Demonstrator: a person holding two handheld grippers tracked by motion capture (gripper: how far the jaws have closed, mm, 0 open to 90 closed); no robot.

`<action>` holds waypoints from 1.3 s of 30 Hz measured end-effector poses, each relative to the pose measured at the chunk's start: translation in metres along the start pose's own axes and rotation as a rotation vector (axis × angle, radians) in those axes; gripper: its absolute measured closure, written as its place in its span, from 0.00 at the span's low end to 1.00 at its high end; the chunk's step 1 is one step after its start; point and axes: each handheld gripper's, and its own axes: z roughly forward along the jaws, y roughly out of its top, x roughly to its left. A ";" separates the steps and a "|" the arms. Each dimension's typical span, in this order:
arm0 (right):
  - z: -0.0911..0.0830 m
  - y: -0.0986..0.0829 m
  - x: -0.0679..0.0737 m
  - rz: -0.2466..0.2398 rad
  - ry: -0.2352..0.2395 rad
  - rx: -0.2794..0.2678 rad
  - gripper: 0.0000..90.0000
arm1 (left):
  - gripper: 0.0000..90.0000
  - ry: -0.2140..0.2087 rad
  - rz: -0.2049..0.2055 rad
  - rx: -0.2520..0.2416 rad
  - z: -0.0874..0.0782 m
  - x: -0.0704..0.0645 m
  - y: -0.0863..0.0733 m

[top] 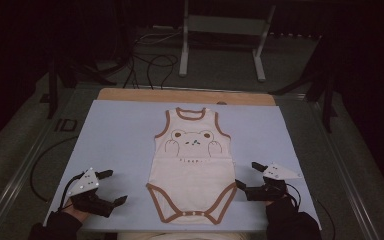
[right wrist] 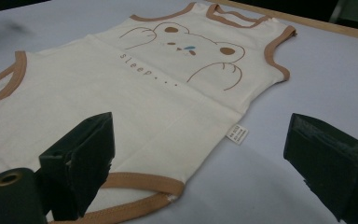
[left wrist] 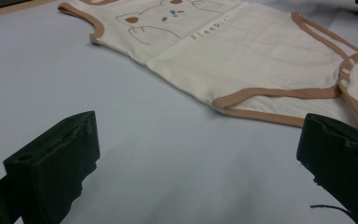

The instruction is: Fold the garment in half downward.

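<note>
Overall light: dim and cool in the high view; the room around the pale blue-grey counter [top: 115,135] sinks into near black.
Brightest area: the cream sleeveless baby bodysuit with brown trim [top: 192,165] and the counter, evenly lit, no glare.
Shadows: soft, faint smudges under the black jaws in both gripper views.
Focus: bodysuit print fairly sharp; near jaws blurred and soft-edged.
Grain: mild noise and softness in the high view.
</note>
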 end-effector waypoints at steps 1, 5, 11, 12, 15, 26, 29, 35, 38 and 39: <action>0.000 0.000 0.000 -0.001 0.003 0.001 0.10 | 0.00 -0.002 -0.001 0.002 0.000 0.000 0.000; 0.001 -0.001 0.001 -0.006 0.005 0.006 0.10 | 0.00 -0.003 0.002 0.002 0.001 -0.001 0.000; -0.001 0.002 0.000 -0.003 -0.009 -0.004 0.10 | 0.00 -0.008 0.008 0.008 0.002 -0.003 0.002; -0.002 0.004 0.000 -0.003 -0.006 -0.014 0.10 | 0.00 -0.009 0.008 0.004 0.002 -0.003 0.002; -0.005 0.011 0.001 0.005 -0.007 -0.032 0.10 | 0.00 -0.010 0.007 0.003 0.000 -0.003 0.004; -0.025 0.052 0.006 -0.026 -0.043 -0.059 0.10 | 0.00 -0.066 0.007 -0.011 -0.001 -0.002 0.026; -0.026 0.065 0.006 -0.033 -0.035 -0.059 0.10 | 0.00 -0.070 0.007 -0.025 -0.004 0.002 0.035; -0.024 0.088 0.004 -0.058 -0.011 -0.054 0.10 | 0.00 -0.083 0.020 -0.028 -0.009 0.008 0.055; -0.021 0.097 0.002 -0.074 0.001 -0.053 0.10 | 0.00 -0.084 0.031 -0.026 -0.009 0.011 0.064; -0.020 0.100 0.001 -0.072 0.012 -0.055 0.10 | 0.00 -0.088 0.033 -0.029 -0.009 0.011 0.067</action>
